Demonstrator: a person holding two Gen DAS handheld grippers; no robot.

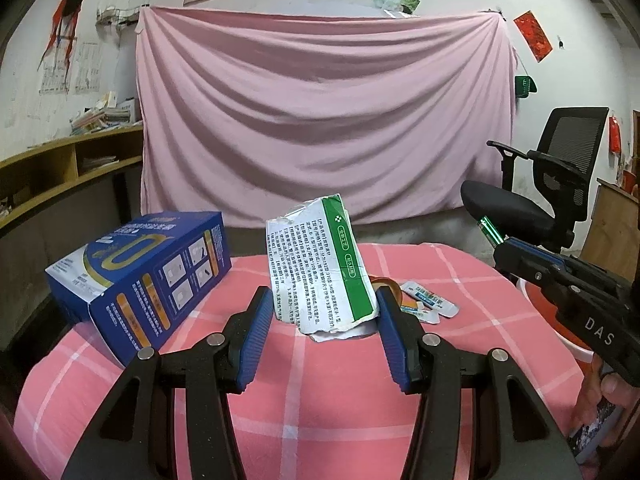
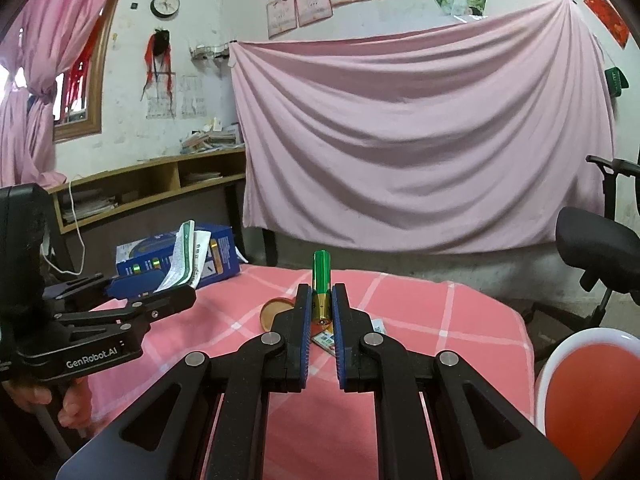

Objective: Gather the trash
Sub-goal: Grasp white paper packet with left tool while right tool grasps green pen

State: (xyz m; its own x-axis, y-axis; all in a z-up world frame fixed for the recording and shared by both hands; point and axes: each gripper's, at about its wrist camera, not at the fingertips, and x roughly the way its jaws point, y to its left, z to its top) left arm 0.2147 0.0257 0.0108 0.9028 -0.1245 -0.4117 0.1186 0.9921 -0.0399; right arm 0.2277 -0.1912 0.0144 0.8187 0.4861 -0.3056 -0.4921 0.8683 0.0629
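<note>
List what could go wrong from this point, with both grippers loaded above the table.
1. The right gripper pinches the battery only at its gold lower end; most of it stands out above the pads, so it could pivot or slip out.
2. The left gripper holds the torn green-and-white packet by its lower edge; the flimsy carton could bend or pull free.
3. The two grippers are close together, so a swing could knock one load loose.

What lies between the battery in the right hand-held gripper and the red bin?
Nothing visible. The right hand-held gripper holds the battery above the checked tablecloth; the red bin stands open beside the table, with clear air between.
</note>
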